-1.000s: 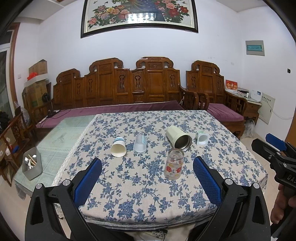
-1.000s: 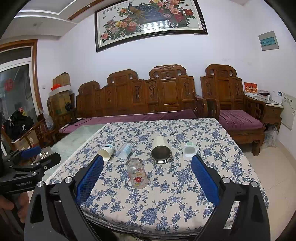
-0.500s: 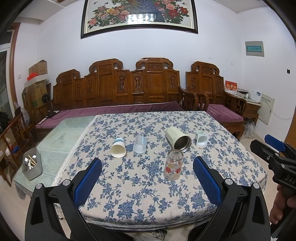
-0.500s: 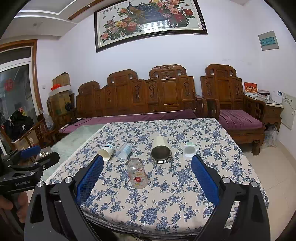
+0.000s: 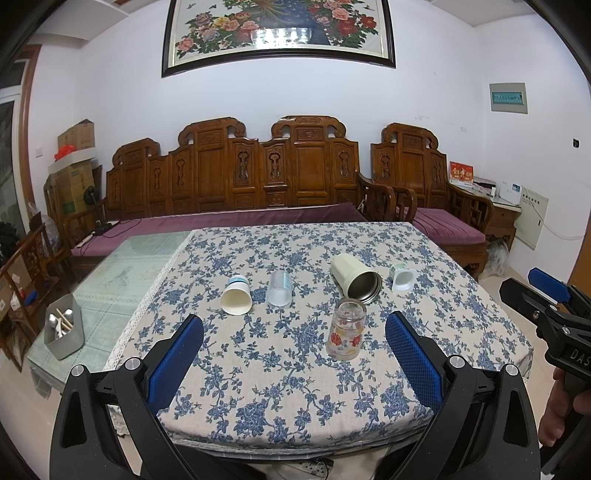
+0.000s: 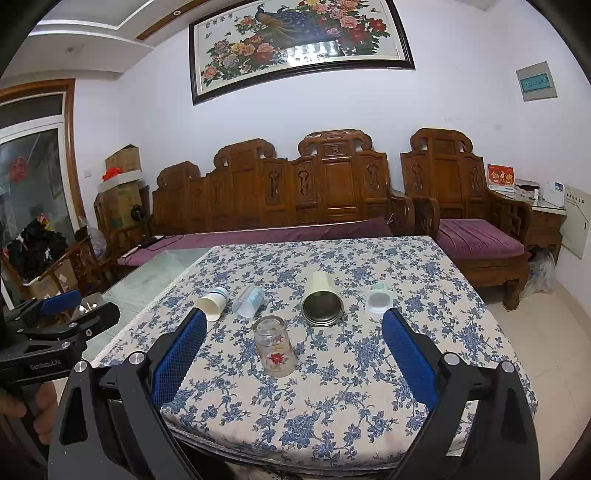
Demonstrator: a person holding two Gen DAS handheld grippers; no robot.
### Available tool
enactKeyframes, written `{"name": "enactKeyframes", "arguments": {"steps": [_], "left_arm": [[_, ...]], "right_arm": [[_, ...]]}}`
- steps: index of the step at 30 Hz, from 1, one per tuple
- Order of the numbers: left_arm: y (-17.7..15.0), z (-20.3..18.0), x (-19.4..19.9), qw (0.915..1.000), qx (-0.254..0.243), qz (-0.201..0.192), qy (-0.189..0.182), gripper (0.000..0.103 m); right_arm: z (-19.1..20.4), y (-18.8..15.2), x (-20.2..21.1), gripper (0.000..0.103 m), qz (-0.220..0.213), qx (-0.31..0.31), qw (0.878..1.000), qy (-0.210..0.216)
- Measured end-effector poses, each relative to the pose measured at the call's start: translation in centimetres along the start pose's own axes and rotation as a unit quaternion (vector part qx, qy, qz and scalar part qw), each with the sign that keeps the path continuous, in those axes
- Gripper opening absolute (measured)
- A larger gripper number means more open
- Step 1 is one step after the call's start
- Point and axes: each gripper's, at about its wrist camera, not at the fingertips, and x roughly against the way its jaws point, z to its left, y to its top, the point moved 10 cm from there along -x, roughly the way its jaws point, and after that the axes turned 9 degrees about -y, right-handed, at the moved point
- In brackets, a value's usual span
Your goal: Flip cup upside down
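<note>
Glass cup [image 5: 346,329] clear, glossy, red flower print. Tumbler [image 5: 355,280] matt cream outside, dull metal inside. Paper cup [image 5: 236,295] matt. Tablecloth [image 5: 295,373] woven cloth, blue floral. Bench [image 5: 266,170] carved, polished wood. Pads [image 5: 413,357] textured blue.

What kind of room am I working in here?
Most likely a home living room: a carved wooden sofa with purple cushions runs along the wall, a large framed flower painting hangs above it, and the cups lie on a table under a blue floral cloth.
</note>
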Motion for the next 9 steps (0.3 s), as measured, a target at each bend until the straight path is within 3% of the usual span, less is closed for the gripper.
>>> {"name": "enactKeyframes", "arguments": {"steps": [9], "left_arm": [[0.19, -0.04, 0.05, 1.0, 0.0, 0.0, -0.001, 0.095]], "right_arm": [[0.02, -0.01, 0.04, 0.097, 0.0, -0.001, 1.0, 0.0]]}}
